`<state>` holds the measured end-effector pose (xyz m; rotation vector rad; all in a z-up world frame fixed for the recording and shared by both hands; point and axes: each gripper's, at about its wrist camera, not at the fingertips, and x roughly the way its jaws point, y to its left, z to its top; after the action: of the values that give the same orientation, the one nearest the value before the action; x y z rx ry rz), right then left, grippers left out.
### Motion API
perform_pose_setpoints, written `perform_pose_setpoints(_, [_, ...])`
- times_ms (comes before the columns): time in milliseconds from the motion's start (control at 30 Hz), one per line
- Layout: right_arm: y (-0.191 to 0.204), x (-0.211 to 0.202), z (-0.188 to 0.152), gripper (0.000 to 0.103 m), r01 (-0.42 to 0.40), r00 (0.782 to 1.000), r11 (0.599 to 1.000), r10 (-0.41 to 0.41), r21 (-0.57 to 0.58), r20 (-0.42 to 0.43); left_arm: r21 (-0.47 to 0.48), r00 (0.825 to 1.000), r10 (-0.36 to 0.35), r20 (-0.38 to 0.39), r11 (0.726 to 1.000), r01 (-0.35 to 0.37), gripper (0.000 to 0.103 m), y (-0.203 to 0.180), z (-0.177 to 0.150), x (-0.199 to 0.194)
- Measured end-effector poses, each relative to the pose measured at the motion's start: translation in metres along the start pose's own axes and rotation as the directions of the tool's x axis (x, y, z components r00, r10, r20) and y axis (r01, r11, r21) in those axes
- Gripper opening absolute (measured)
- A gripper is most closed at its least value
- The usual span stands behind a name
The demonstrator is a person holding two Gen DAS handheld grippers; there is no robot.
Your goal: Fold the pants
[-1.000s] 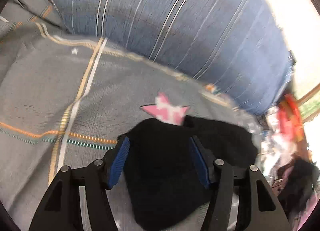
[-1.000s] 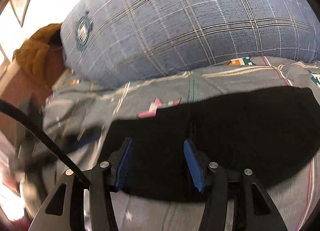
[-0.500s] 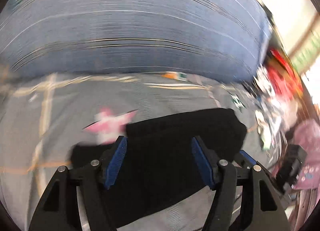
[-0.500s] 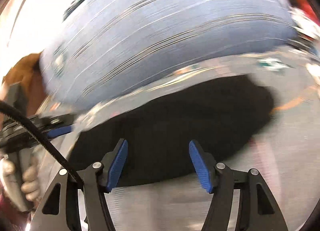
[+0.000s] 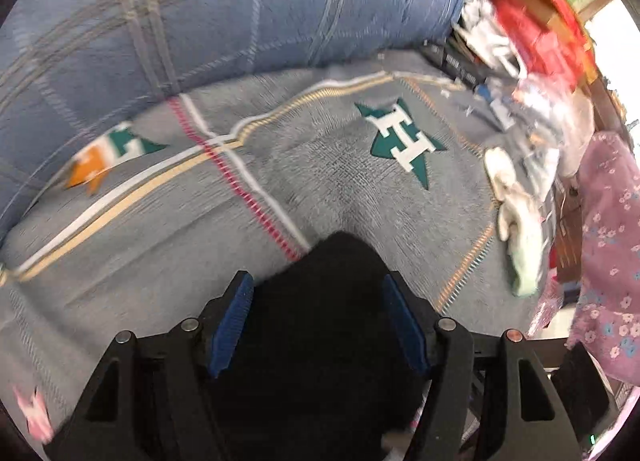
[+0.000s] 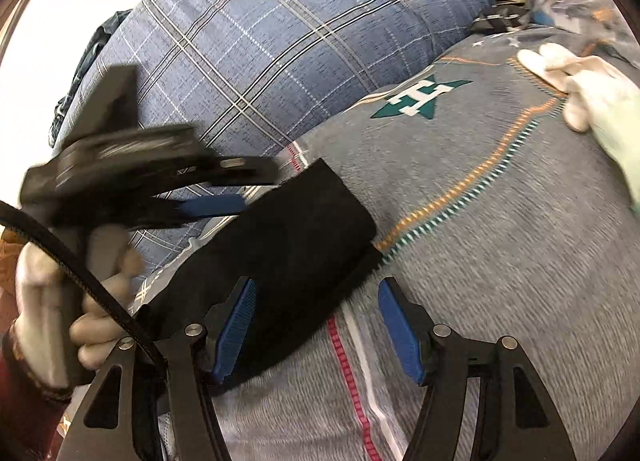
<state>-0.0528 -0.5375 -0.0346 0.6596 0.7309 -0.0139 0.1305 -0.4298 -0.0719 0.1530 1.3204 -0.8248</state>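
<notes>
The black pants [image 6: 288, 257] lie folded into a narrow bundle on the grey patterned bedspread [image 6: 500, 261]. In the left wrist view the pants [image 5: 320, 325] fill the space between my open fingers. My left gripper [image 5: 318, 321] is open, just over the end of the bundle. It also shows in the right wrist view [image 6: 216, 197], held by a gloved hand above the far side of the pants. My right gripper [image 6: 316, 325] is open, its left pad over the near edge of the pants, holding nothing.
A big blue plaid pillow [image 6: 280, 53] lies along the back of the bed. A pale cloth [image 6: 588, 93] lies at the right edge of the bedspread, also in the left wrist view [image 5: 516, 221]. Cluttered items [image 5: 532, 33] and a pink floral fabric [image 5: 608, 229] stand past the bed's right side.
Both grippers have swung to the right along the pants. The pants now look like a narrower bundle. The left gripper has come into the right wrist view, over the pants.
</notes>
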Motion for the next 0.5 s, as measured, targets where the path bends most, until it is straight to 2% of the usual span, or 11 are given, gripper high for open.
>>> perform_pose_setpoints(33, [0.002,0.004,0.000,0.069,0.002,1.000,1.000,-0.002,-0.006,-0.001,0.020,1.000,0.009,-0.021,1.000,-0.009,0.067,-0.002,0.003,0.009])
perform_pose_setpoints(133, [0.008,0.012,0.002,0.071,0.015,1.000,1.000,-0.014,-0.028,0.007,0.080,1.000,0.024,-0.012,0.997,-0.023,0.076,-0.013,0.009,0.017])
perform_pose_setpoints(200, [0.011,0.017,0.001,0.071,0.016,1.000,0.999,-0.016,-0.032,0.023,0.120,0.998,0.060,-0.023,0.991,-0.057,0.076,-0.020,0.008,0.021])
perform_pose_setpoints(233, [0.012,0.019,0.001,0.070,0.013,1.000,0.999,-0.012,-0.034,0.029,0.166,0.995,0.096,-0.019,0.982,-0.092,0.065,-0.027,0.006,0.023])
perform_pose_setpoints(267, [0.012,0.020,0.002,0.065,0.011,0.999,0.999,-0.010,-0.034,0.033,0.214,0.991,0.131,-0.006,0.969,-0.126,0.042,-0.033,0.003,0.023])
perform_pose_setpoints(300, [0.011,0.021,0.002,0.036,0.006,1.000,1.000,-0.006,-0.024,0.031,0.261,0.989,0.151,0.004,0.954,-0.146,0.035,-0.040,-0.001,0.022])
perform_pose_setpoints(333, [0.008,0.023,0.001,0.025,-0.004,1.000,1.000,0.004,-0.002,0.015,0.279,0.990,0.140,0.001,0.951,-0.134,0.023,-0.043,-0.004,0.019])
perform_pose_setpoints(367, [0.003,0.021,0.001,0.024,-0.025,1.000,0.999,0.024,0.026,0.019,0.284,0.992,0.128,0.000,0.951,-0.122,0.017,-0.045,-0.006,0.015])
perform_pose_setpoints(433, [-0.001,0.015,0.000,0.020,-0.050,0.998,0.997,0.049,0.050,0.025,0.283,0.994,0.103,0.023,0.953,-0.106,0.015,-0.044,-0.011,0.001])
perform_pose_setpoints(467, [0.002,0.009,0.000,0.020,-0.059,0.998,0.997,0.057,0.044,0.037,0.269,0.994,0.110,-0.011,0.957,-0.103,0.015,-0.043,-0.013,-0.008])
perform_pose_setpoints(500, [0.007,0.004,0.000,0.020,-0.059,0.997,0.998,0.057,0.028,0.046,0.255,0.996,0.092,0.009,0.963,-0.091,0.015,-0.041,-0.015,-0.019])
